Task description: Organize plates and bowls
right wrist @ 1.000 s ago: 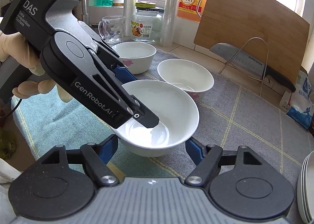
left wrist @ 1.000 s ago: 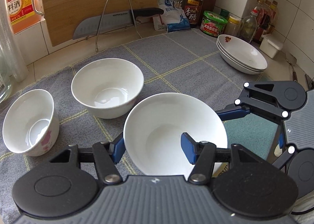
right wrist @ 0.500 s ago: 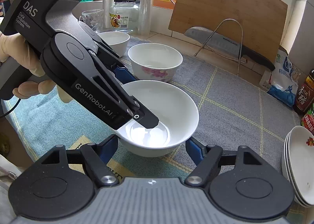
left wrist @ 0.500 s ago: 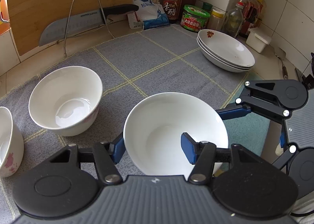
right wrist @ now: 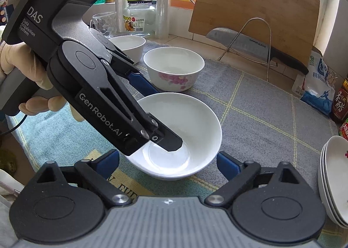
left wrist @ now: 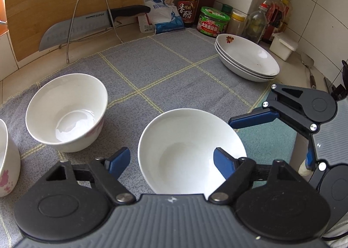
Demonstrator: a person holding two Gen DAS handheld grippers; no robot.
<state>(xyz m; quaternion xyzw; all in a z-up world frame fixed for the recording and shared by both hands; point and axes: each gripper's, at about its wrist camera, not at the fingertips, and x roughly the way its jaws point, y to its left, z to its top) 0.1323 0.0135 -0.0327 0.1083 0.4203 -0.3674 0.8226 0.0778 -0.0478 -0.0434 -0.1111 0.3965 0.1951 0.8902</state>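
Nearest: plain white bowl sits on the grey checked cloth, at 6 o'clock in both wrist views. Left gripper jaws have just been opening; the rim sits between the blue pads, one finger down inside the bowl, the other outside, neither pressing, so it's released. Right gripper jaws have just been opening too, spread wide either side of the bowl, not touching.

To finish the release well: lift the left finger straight up out of the bowl, no sideways drag, so the rim doesn't tip.

Further out, flowered bowl at 12 o'clock in the right view, likely the next to nest. Third bowl behind it at 11. Plate stack at 2 o'clock in the left view, well apart.
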